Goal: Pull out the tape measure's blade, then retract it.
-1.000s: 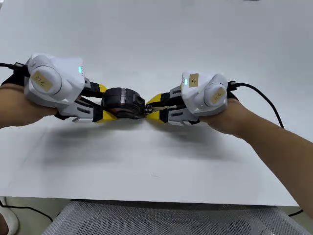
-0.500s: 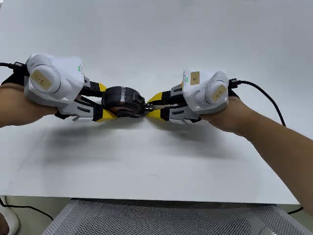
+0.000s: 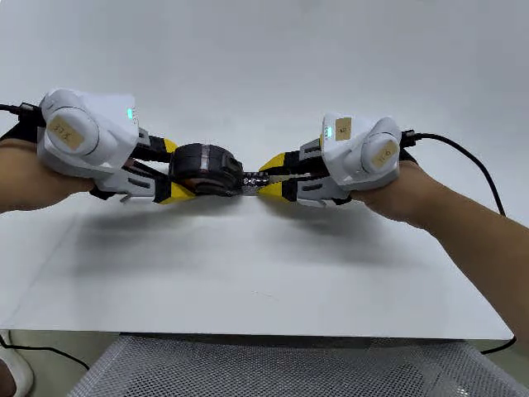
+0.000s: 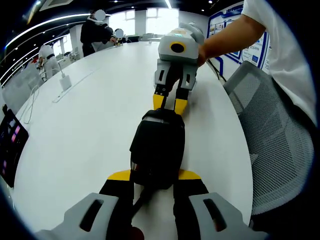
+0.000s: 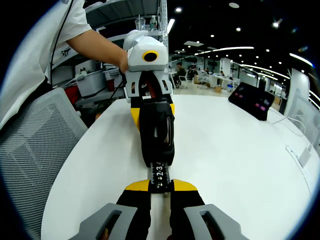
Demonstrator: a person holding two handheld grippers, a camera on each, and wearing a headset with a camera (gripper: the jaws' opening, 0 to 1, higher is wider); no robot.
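We work over the white table, bare on every side of the fingers. Its near edge and a mesh chair lie below our hands, well clear. In the right gripper view a dark device rests far off to the right of the fingers, and a cable trails back from the right hand. Neither stands in the way.

The left gripper comes in from the left and is clenched around the rear half of the tape measure, its yellow fingertips pressed against the black case above and below. The case seems to be held a little off the table, judging by the shadow under it.

The right gripper faces it nose to nose, its jaws pinched together on the tip of the blade. Only a short run of blade, with printed numbers, shows between the mouth of the case and the right fingers, so we judge the pull barely begun.

What matters is that case, blade and both pairs of fingers lie on one straight line, running left to right across us. The blade's long axis points from the left fingers directly into the right ones. We judge the next move to be drawing the right hand outward along that line while the left hand braces the case. Any sideways drift could kink the blade or slip it from the pinch.
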